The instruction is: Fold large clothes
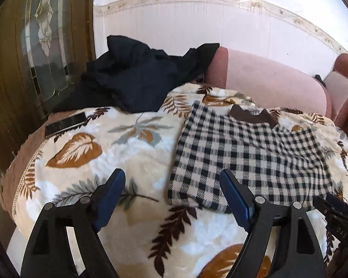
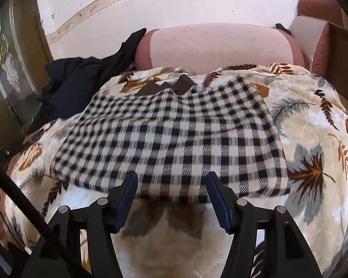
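Observation:
A black-and-cream checked garment (image 1: 248, 155) with a brown collar (image 1: 250, 115) lies folded flat on a leaf-patterned blanket (image 1: 118, 143). It also shows in the right wrist view (image 2: 174, 136). My left gripper (image 1: 172, 178) is open and empty, hovering above the garment's near left corner. My right gripper (image 2: 171, 180) is open and empty, just above the garment's near edge. Part of the right gripper shows in the left wrist view (image 1: 336, 210) at the lower right.
A heap of dark navy clothes (image 1: 141, 76) lies at the back left of the blanket. A phone (image 1: 65, 124) rests near the left edge. A pink cushion (image 1: 271, 81) and a brown sofa arm (image 2: 320, 7) stand behind. A glass-panelled wooden door (image 1: 39, 46) is on the left.

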The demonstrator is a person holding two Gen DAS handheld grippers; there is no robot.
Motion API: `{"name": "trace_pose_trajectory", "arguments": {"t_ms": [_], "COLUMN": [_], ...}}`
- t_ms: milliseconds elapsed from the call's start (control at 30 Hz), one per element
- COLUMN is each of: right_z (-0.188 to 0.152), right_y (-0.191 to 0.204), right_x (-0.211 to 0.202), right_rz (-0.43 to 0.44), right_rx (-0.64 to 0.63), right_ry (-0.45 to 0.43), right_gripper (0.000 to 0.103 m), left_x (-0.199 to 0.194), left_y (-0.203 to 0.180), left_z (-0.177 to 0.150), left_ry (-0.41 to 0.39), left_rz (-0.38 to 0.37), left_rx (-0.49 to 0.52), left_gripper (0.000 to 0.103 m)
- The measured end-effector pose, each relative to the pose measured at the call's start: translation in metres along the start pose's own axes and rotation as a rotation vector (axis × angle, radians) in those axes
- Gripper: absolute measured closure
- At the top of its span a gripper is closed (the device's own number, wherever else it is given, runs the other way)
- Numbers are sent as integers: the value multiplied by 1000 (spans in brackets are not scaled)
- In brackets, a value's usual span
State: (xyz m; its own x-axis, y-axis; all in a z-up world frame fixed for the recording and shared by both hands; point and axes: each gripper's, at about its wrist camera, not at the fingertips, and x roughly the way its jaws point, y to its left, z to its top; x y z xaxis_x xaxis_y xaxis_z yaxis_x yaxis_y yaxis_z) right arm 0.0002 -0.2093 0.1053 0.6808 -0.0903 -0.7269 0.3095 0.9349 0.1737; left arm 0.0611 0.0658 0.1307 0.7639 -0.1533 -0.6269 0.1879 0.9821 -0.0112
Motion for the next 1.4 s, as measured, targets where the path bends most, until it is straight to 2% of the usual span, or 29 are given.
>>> {"name": "trace_pose_trajectory", "arguments": {"t_ms": [500,1000,1300,1400], "right_z": [-11,-18,-26,-30], "right_y": [17,28,41,47], "right_x": [15,24,27,30], "right_rz": [3,11,-15,-22], "right_rx": [-80,-118,-190,-217], "right_ry": [34,53,43,45], "right_gripper": [37,37,37,37], "left_x": [19,37,70,89], "left_y": [-10,-10,36,50], "left_z": [-8,-9,31,45], "left_ry": [52,100,133,149], "left_rz": [17,1,-29,-76], "left_rx": [53,54,-77,-144], "left_gripper": [21,21,21,21]}}
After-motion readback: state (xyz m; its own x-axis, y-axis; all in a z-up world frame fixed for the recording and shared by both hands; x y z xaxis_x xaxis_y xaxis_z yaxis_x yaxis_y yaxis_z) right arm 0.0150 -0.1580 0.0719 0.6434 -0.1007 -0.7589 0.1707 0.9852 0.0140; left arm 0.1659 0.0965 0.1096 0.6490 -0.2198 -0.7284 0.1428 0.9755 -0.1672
